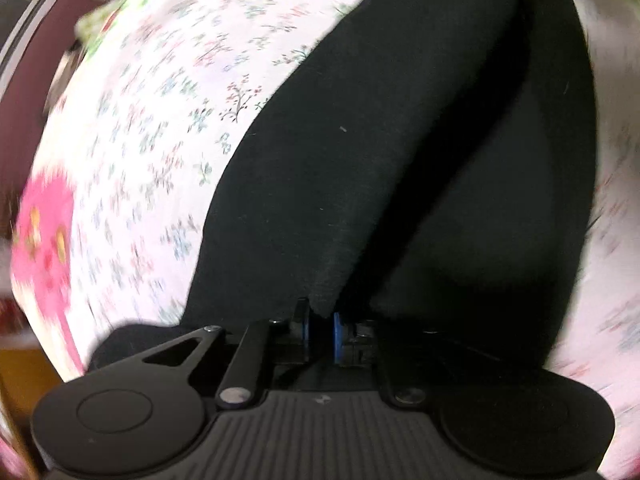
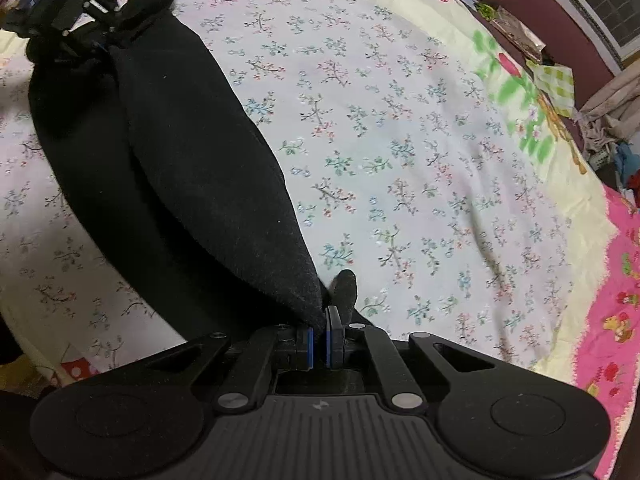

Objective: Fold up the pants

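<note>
Two grippers have the pants [image 2: 192,168] by opposite ends, and we read this as the lift-and-carry part of a fold: the dark cloth is drawn into a long band between us, raised at the held ends and sagging onto the floral sheet [image 2: 400,140] along the middle.

Our right gripper [image 2: 320,340] has its blue pads [image 2: 309,340] brought nearly together on an edge of the pants, with a small tuft of cloth standing up just past the fingertips. Our left gripper [image 1: 322,332] shows its pads a narrow gap apart, and a corner of the pants runs down into that gap; we judge it pinched there too, though the dark cloth hides the contact itself. In the right wrist view the left gripper [image 2: 105,38] sits at the far end of the band, with cloth bunched over it.

Next, as we judge it, one held end has to travel over to meet the other, so that the band doubles on itself. That calls for both grips to stay firm, for the two ends to be kept level so the edges line up, and for the cloth to be laid flat on the sheet without twisting.
</note>
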